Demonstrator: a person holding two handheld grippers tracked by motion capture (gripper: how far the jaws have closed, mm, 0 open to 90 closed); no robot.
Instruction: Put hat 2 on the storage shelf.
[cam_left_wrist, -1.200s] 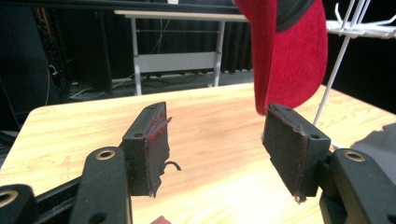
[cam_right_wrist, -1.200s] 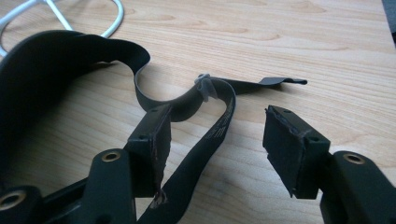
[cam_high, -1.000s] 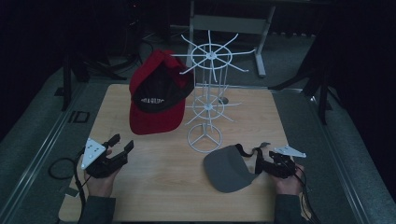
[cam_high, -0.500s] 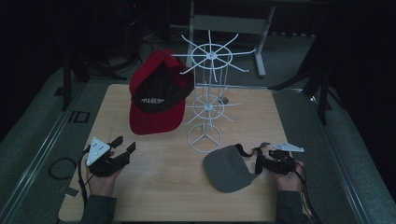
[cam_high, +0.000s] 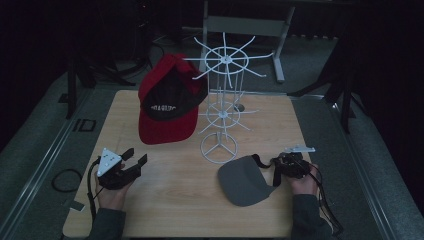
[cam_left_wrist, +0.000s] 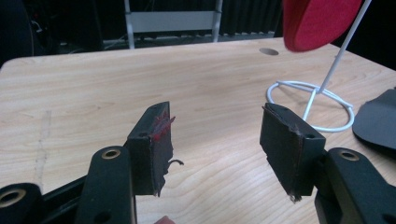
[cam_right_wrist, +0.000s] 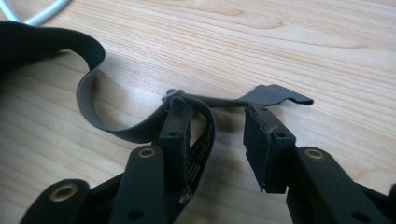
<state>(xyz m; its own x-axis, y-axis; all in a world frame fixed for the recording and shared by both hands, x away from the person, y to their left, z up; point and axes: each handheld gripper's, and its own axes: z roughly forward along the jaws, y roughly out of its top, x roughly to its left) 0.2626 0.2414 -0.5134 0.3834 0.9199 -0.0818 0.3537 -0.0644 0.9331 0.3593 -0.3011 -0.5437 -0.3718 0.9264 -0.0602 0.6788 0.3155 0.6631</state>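
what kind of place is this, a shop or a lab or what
Probably a lab or recording setup, not a shop: a lone wooden table in a dark room, a white wire hat stand with one red cap, and cables on the floor.

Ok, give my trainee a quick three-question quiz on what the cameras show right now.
1. True or false: the red cap lies flat on the table.
2. Which item is the right gripper working on? A) the grey cap B) the white wire rack C) the red cap
3. In a few words: what is between the left gripper fingers?

Key:
1. False. It hangs on an arm of the white wire rack, above the table.
2. A. The right gripper's fingers have just been closing around the grey cap's back strap, with one finger inside the strap loop.
3. Nothing; they stand open above bare wood.
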